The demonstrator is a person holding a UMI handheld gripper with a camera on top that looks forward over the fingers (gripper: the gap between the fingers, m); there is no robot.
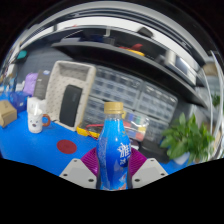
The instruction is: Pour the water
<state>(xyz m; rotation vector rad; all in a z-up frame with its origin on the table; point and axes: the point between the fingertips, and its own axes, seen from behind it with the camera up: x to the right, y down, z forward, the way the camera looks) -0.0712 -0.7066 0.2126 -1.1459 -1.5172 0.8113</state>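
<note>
Blue tabletop [30, 150] fills lower left. Bottle [113, 150] w/ blue label sits bottom center between my gripper [113, 172] fingers, which look clamped on its lower body. Prob thin plastic, slick, sloshy; I'd hold mid-label, not squeeze hard.

One blue bottle [113, 150] stands between the two fingers [82, 169]. Left of the bottle, one white mug [37, 117] and one red coaster [67, 146]; right of it, one green plant [192, 137].
</note>
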